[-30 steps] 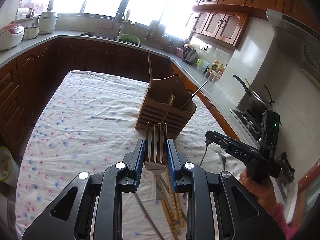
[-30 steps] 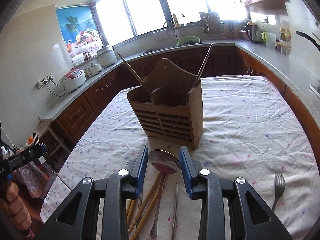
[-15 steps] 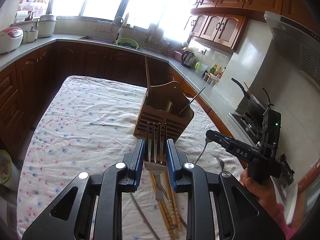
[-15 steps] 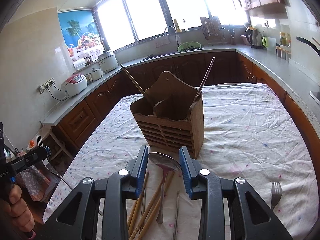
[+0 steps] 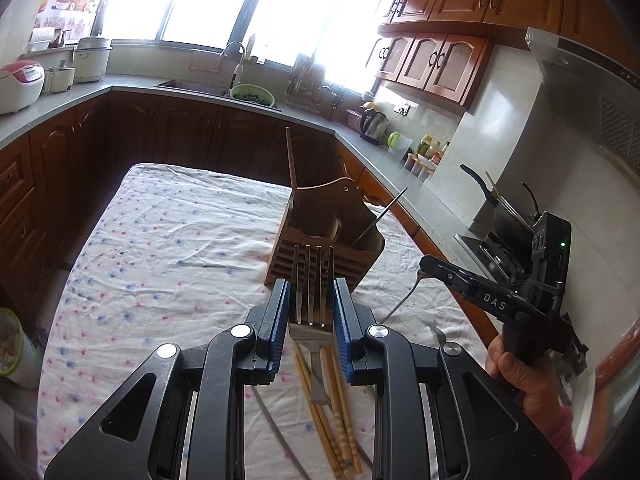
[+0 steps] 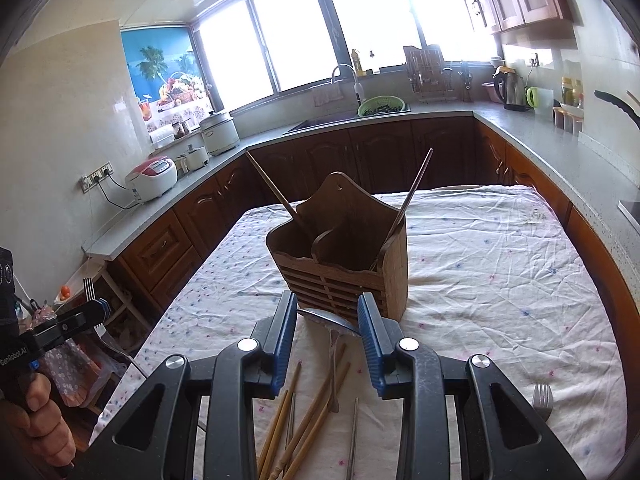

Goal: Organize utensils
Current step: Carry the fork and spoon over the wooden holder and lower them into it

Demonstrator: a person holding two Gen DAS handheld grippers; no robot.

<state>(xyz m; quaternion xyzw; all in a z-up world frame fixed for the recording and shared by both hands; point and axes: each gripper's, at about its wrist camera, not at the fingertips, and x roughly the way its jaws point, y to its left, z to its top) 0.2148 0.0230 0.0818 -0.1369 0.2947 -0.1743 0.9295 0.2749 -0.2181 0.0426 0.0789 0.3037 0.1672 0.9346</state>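
While both lifted since a second ago | left gripper (image 5: 311,304) jaws clamping fork (image 5: 311,300), right gripper (image 6: 327,334) clamping spoon (image 6: 330,320) | nearing wooden caddy (image 6: 344,256) on worktop (image 6: 500,264) | drop-in next

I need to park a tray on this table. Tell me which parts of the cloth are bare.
Bare cloth lies left of the wooden utensil holder, out to the table's left edge, and beyond the holder toward the far end. It is crowded near the grippers: wooden chopsticks and metal ones lie scattered, with a spare fork at the right edge.
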